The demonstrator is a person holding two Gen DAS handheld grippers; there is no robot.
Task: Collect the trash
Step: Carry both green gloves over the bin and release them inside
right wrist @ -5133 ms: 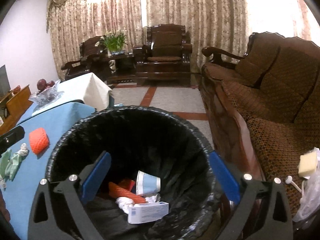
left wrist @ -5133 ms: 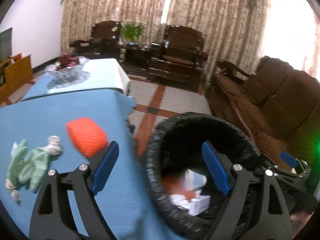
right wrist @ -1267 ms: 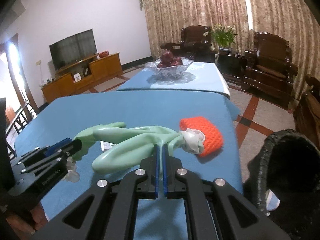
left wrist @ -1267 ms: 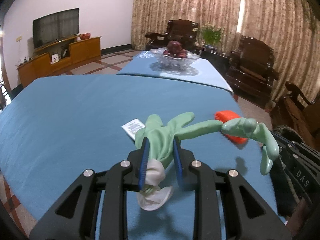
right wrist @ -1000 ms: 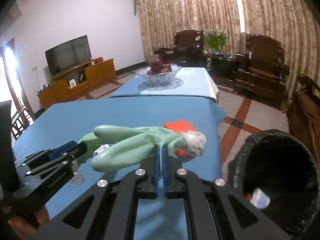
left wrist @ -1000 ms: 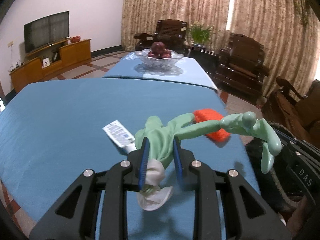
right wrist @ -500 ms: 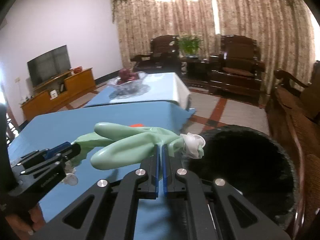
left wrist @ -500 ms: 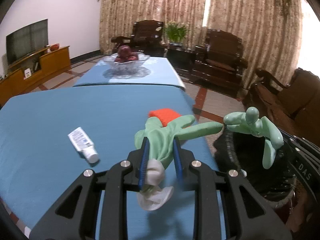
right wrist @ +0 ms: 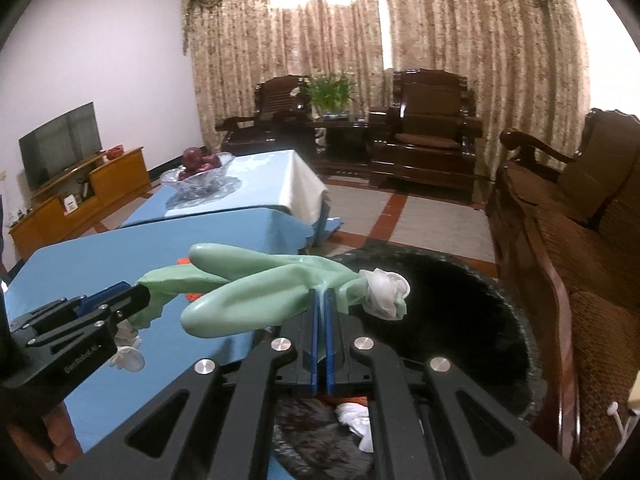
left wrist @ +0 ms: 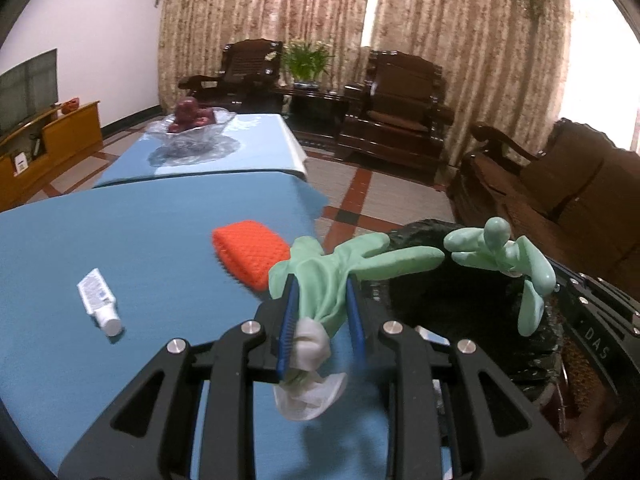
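My left gripper is shut on a green rubber glove near its white cuff, which hangs below the jaws over the blue table's right edge. My right gripper is shut on a second green glove, whose white cuff is bunched beyond the fingertips. This glove hangs above the black-lined trash bin, also seen in the left wrist view. An orange mesh sponge and a small white tube lie on the table.
White scraps lie in the bin's bottom. A glass fruit bowl stands on a second blue table behind. A brown sofa runs close along the bin's right side; dark armchairs and tiled floor lie beyond.
Both grippers have carried their gloves to the right, off the middle of the table. The bin has come under the right glove; the sponge and tube have slid left in view.
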